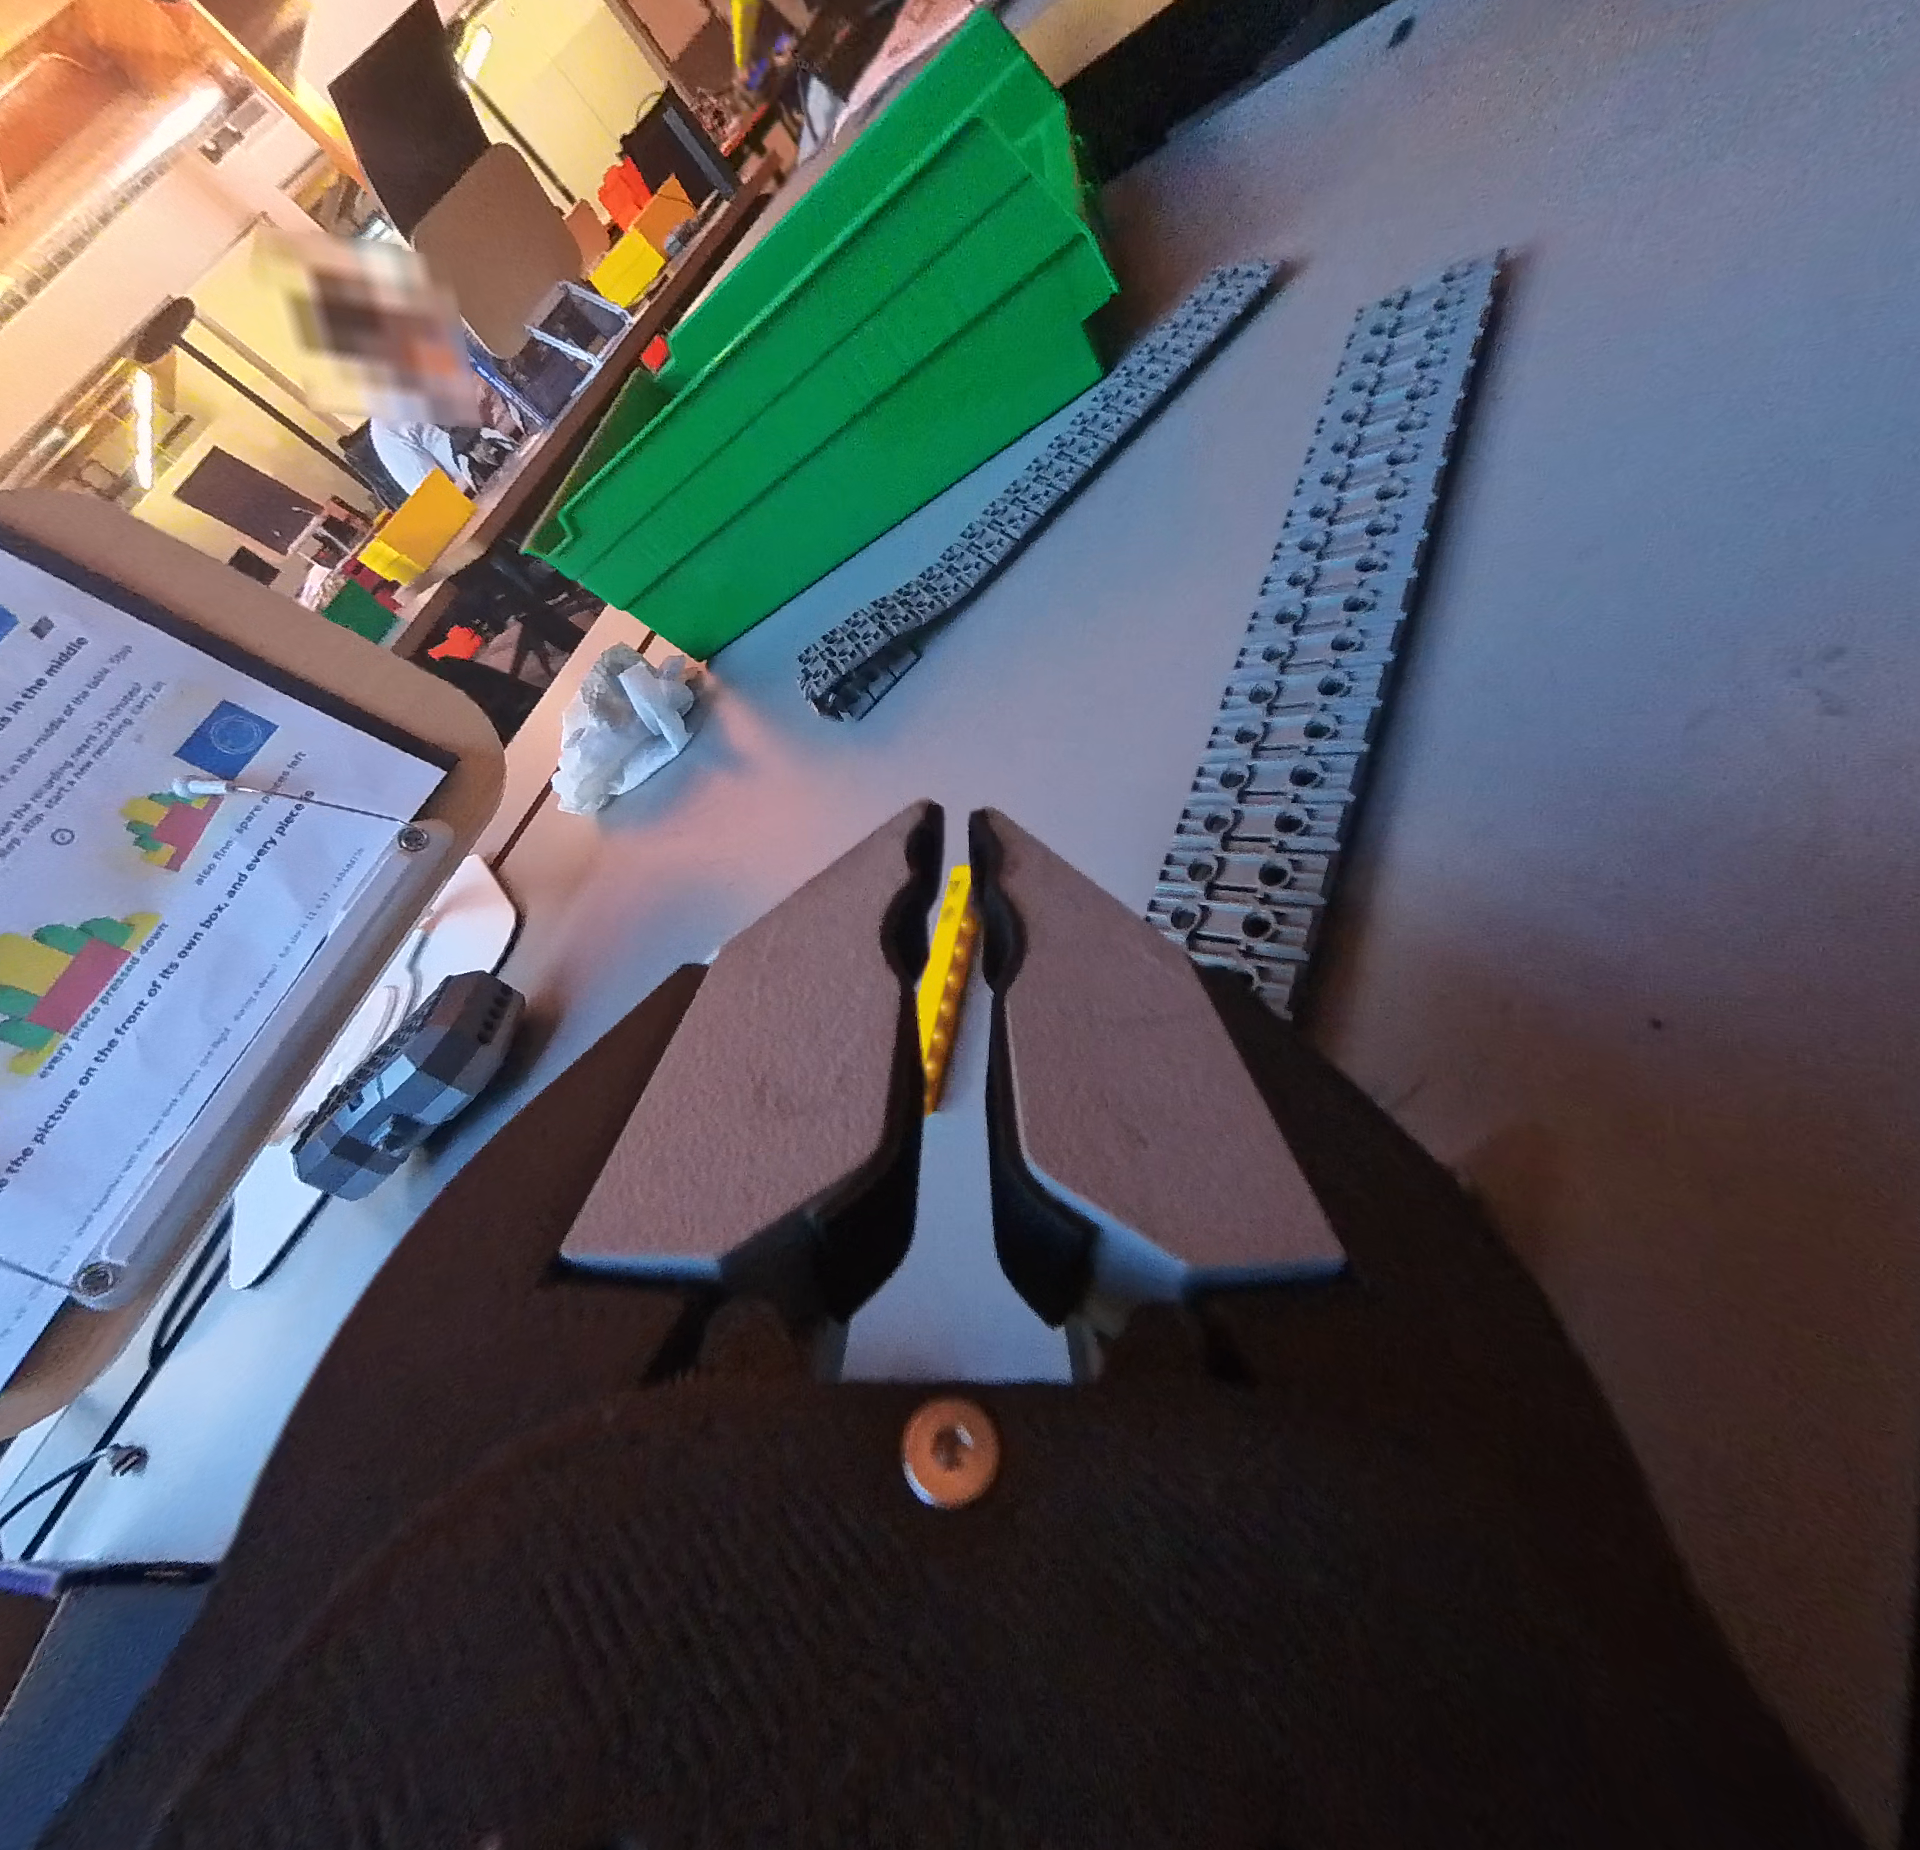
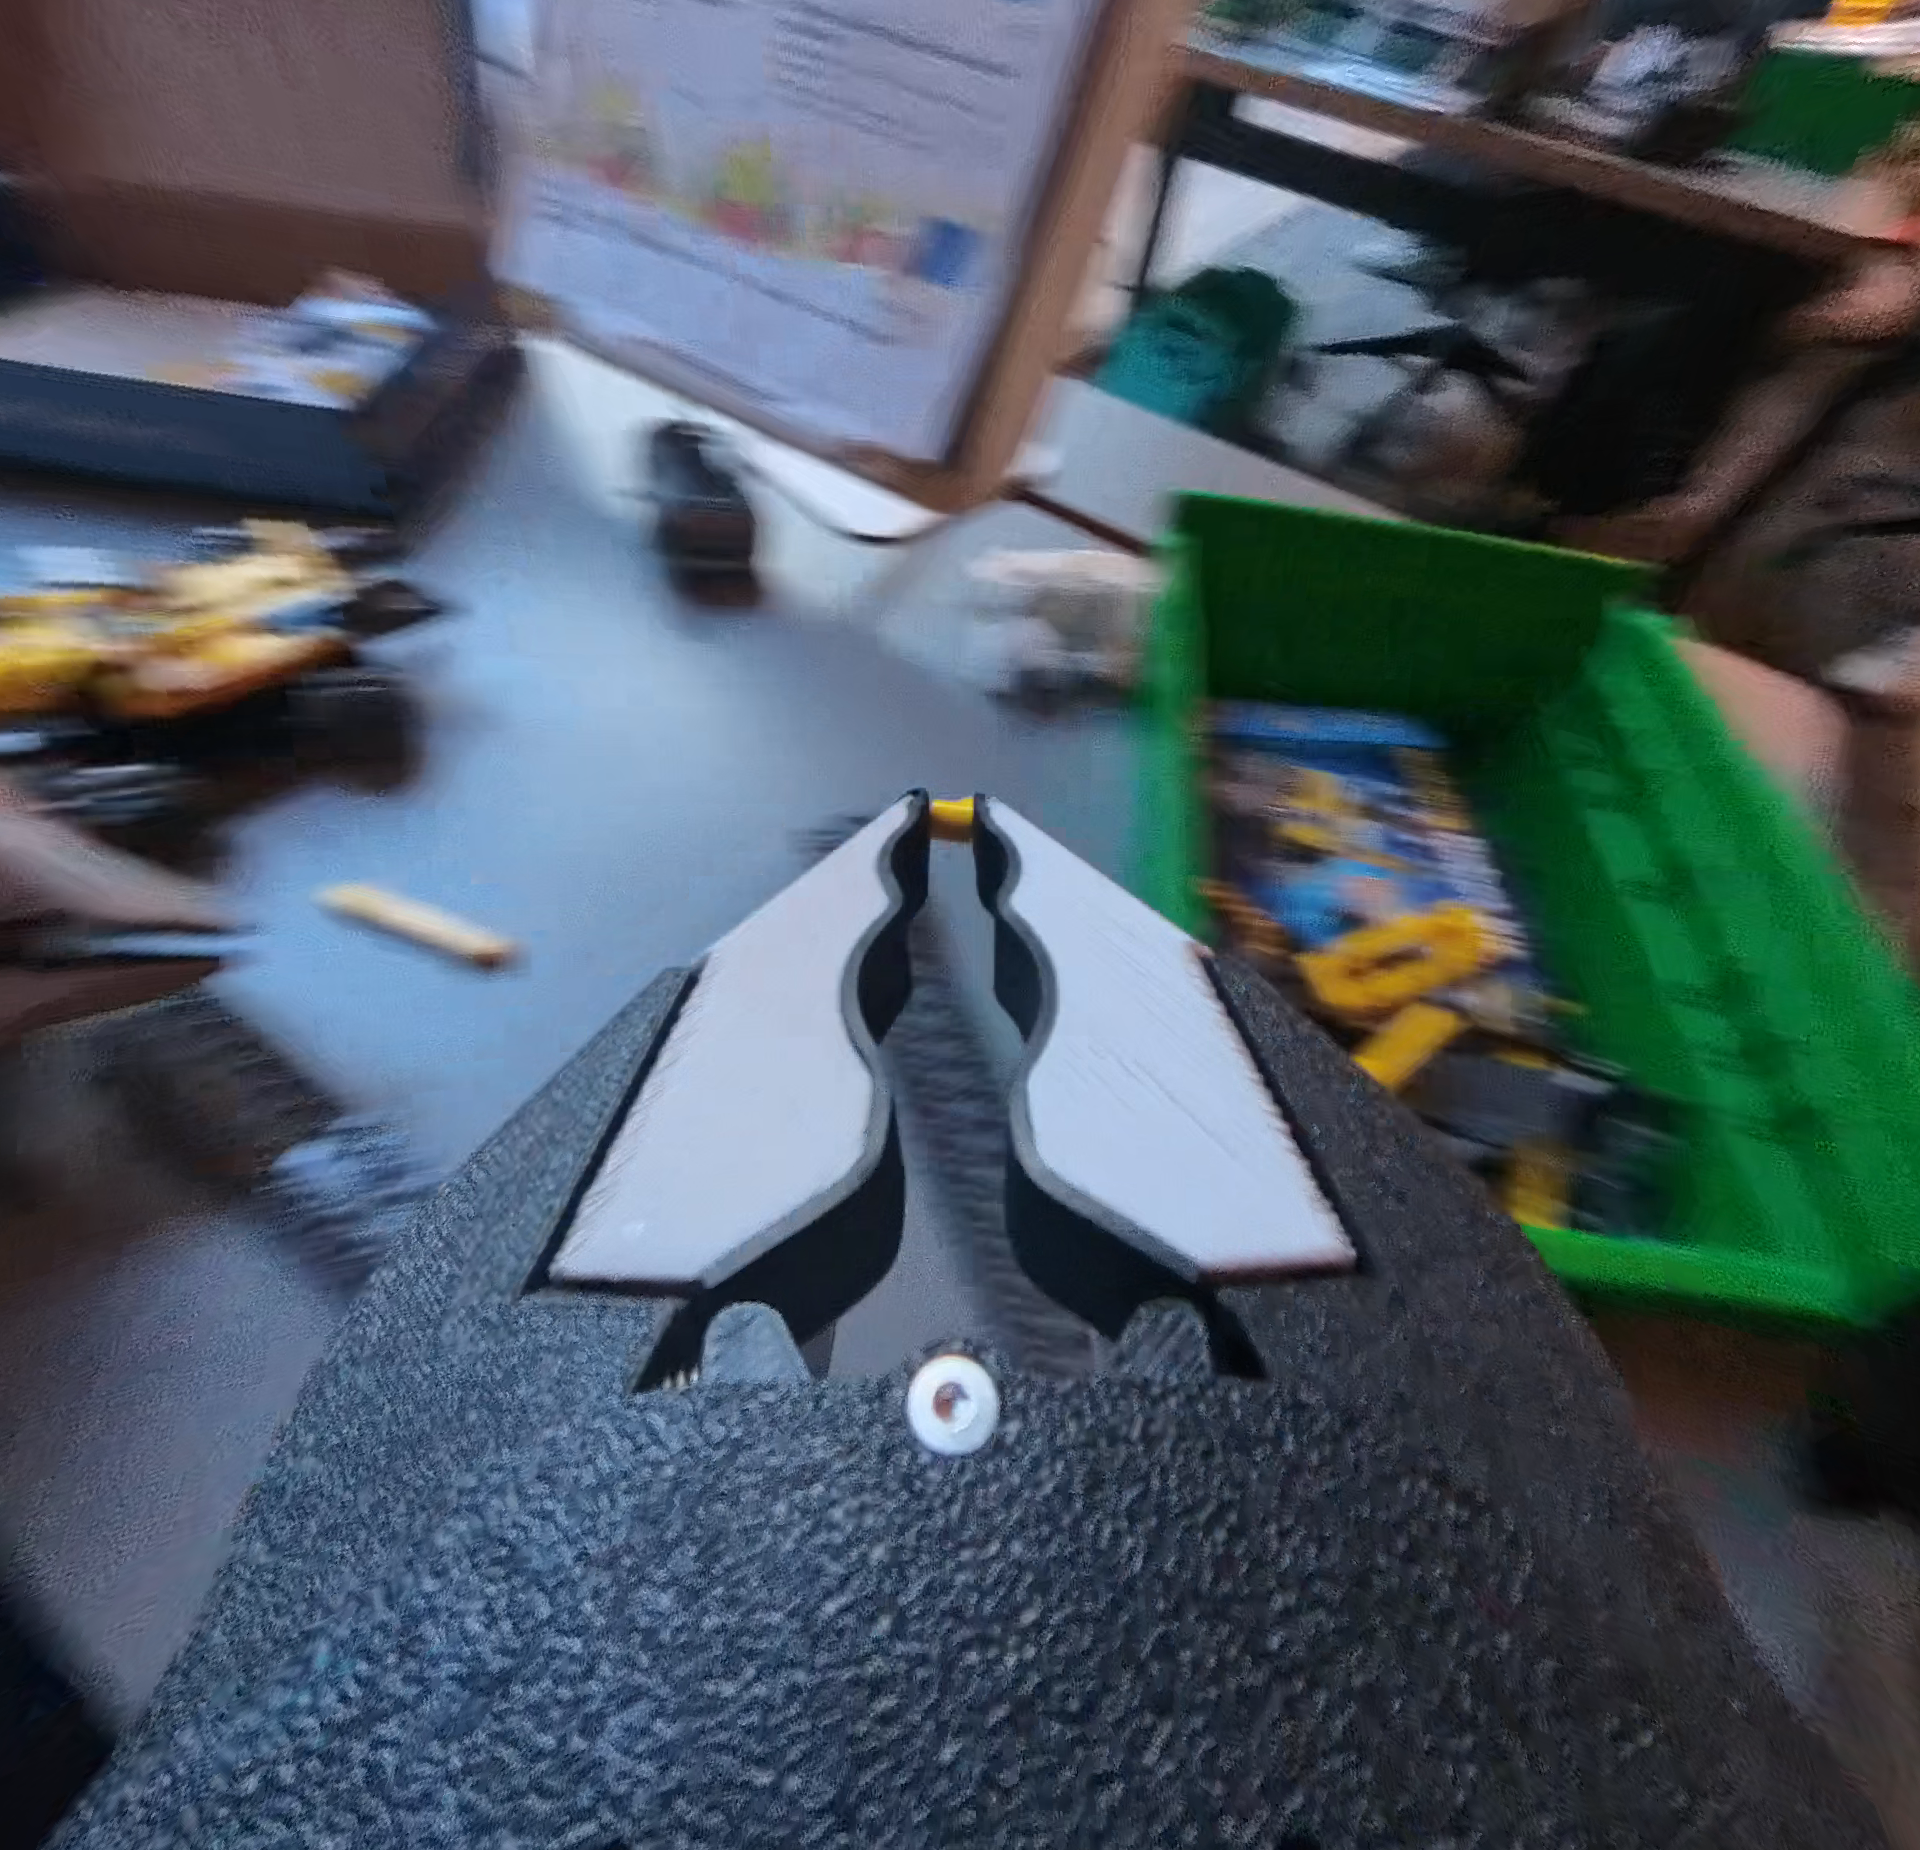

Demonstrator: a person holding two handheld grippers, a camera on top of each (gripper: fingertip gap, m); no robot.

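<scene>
Close in, the left gripper (image 1: 954,832) is being kept nearly closed, its jaws drawn narrow around a yellow studded beam (image 1: 948,979) that is being gripped edge-on between the fingers, above the pale table (image 1: 1662,657). Just right of that gripper one flat grey track strip (image 1: 1340,616) is lying stretched out, its near end running under the right finger's edge; a second grey track strip (image 1: 1049,491), set on its side and folded back at the near end, is lying farther left, with an open lane of bare table being left between the two. Behind the second strip a stack of green bins (image 1: 862,346) is standing, and three rims can be counted in it. Toward the left edge of the table a crumpled white wad (image 1: 623,725) is lying near the corner, one small grey block assembly (image 1: 416,1094) is sitting beside a clear stand, and one printed instruction sheet (image 1: 156,896) is being propped on a brown board. Broad free surface is being left to the right of the flat strip. In the right wrist view, which is heavily blurred, the right gripper (image 2: 952,811) is being held almost shut on a small yellow piece (image 2: 951,815) pinched at the very fingertips. To its right one green bin (image 2: 1683,927) is standing open, with yellow parts and a blue printed sheet inside; the number of parts cannot be told. To its left one pale loose stick (image 2: 416,925) is lying on the table, and a yellow model (image 2: 177,637) is being blurred beyond counting.
</scene>
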